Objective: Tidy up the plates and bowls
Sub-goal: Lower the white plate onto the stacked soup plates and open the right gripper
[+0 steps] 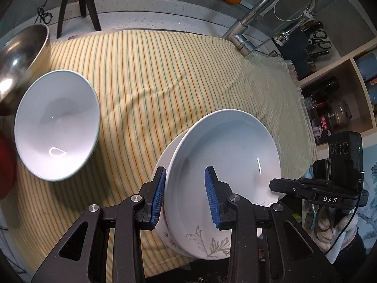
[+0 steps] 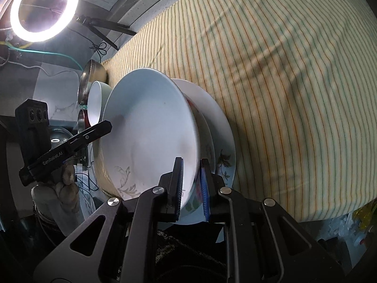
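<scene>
A white deep plate with a grey leaf print (image 1: 223, 155) lies on top of a stack of plates at the near edge of the striped cloth (image 1: 165, 75). My left gripper (image 1: 186, 195) is open, its jaws astride the plate's near rim. My right gripper (image 2: 192, 184) is shut on the rim of the same top plate (image 2: 150, 132), above the flat plates beneath (image 2: 221, 127). A white bowl (image 1: 56, 125) stands left of the stack on the cloth. A steel bowl (image 1: 21, 56) is behind it.
A chrome tap (image 1: 271, 16) rises at the cloth's far right. A shelf with jars (image 1: 334, 99) is to the right. A ring light (image 2: 43, 7) on a tripod stands at the back. A red object (image 1: 6, 165) sits at the left edge.
</scene>
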Demonstrator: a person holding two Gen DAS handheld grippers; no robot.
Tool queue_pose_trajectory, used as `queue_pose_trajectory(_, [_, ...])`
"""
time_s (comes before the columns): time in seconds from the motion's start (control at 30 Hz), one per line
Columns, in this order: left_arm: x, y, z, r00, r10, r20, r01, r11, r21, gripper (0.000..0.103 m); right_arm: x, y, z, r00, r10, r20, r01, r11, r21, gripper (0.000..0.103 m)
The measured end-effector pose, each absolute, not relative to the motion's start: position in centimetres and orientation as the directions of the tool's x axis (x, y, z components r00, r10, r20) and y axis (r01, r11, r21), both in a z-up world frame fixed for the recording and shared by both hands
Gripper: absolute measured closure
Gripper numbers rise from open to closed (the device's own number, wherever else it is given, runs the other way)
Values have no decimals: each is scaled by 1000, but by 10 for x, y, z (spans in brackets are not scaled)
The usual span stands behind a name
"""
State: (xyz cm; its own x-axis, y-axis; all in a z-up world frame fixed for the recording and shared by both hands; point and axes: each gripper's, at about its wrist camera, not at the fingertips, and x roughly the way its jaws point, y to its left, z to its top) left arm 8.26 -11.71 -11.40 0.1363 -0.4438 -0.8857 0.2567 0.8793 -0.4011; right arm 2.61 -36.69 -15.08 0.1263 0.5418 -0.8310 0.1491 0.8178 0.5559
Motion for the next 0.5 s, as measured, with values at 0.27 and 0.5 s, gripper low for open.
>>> queue_pose_trajectory(0.27, [78, -114, -121, 119, -446, -887, 240, 880, -411, 71, 23, -358, -156, 98, 522, -847, 130, 837, 531, 88])
queue_pose_trajectory(0.5, [76, -116, -126, 112, -439, -891, 243, 882, -404, 72, 25, -353, -154, 106, 495, -862, 110, 856, 505, 87])
